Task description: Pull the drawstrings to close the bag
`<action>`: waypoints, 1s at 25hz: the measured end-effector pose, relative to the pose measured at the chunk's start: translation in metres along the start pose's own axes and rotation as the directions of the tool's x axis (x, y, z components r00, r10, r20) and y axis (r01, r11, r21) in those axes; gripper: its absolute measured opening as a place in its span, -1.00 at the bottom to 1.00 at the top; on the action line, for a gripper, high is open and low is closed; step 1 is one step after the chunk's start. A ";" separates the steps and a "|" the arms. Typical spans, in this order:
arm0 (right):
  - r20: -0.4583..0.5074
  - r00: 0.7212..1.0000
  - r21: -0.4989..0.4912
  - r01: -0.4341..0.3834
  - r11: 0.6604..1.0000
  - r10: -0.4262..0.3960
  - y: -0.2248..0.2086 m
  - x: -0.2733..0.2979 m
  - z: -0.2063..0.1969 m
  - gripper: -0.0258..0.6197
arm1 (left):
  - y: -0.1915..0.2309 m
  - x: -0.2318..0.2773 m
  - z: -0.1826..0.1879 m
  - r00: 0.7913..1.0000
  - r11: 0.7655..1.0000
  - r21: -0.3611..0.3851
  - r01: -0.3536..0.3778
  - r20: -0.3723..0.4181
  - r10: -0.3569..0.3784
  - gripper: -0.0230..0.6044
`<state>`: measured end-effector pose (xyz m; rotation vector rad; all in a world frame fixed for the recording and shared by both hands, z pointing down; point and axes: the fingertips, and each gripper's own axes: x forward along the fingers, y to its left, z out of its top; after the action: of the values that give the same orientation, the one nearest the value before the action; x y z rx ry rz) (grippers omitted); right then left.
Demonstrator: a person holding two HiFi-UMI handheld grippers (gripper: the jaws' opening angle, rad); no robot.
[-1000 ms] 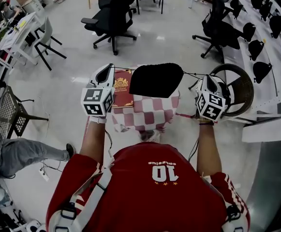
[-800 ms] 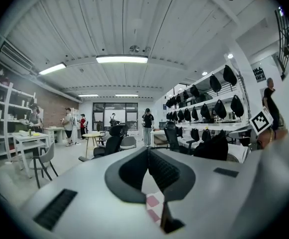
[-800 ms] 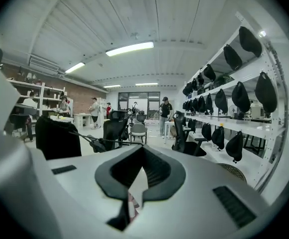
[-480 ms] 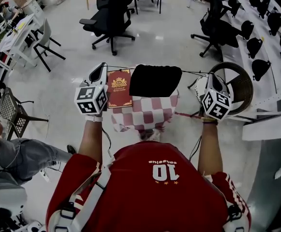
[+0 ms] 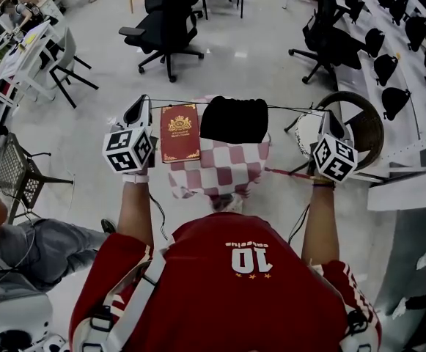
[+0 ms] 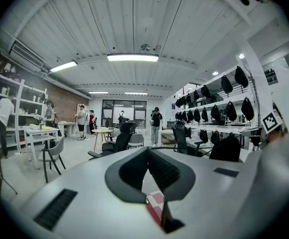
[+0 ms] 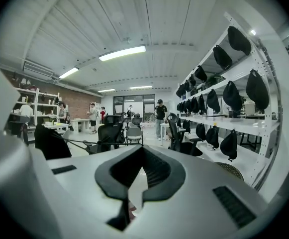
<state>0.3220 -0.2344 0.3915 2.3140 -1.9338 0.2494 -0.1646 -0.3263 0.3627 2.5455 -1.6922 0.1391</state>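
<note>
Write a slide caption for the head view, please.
Left gripper and right gripper hold the drawstrings of a black bag taut beside a red book.

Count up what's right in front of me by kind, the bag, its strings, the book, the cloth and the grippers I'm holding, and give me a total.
bag: 1
drawstring: 2
book: 1
checkered cloth: 1
grippers: 2, left gripper and right gripper
Total: 7

The black bag (image 5: 233, 119) sits on the checkered cloth (image 5: 220, 173), its drawstrings (image 5: 293, 108) stretched taut to either side.
</note>
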 end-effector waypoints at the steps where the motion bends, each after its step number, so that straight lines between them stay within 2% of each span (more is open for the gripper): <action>1: 0.000 1.000 0.005 0.003 1.000 -0.003 -0.002 0.000 -0.001 -0.87 | 0.004 -0.001 -0.002 1.000 1.000 -0.004 -0.009 -0.002 0.009 -0.90; 13: -0.004 1.000 0.036 0.019 0.999 -0.019 -0.018 0.012 -0.007 -0.87 | 0.031 0.003 -0.012 0.999 0.998 -0.035 -0.049 -0.019 0.049 -0.90; 25: -0.095 0.995 0.015 -0.029 0.999 0.030 -0.002 0.062 -0.035 -0.87 | 0.040 0.038 -0.053 0.992 0.993 -0.102 -0.053 -0.119 0.041 -0.90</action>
<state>0.3325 -0.2871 0.4378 2.2397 -1.9273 0.3691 -0.1887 -0.3698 0.4209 2.3749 -1.6711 0.1929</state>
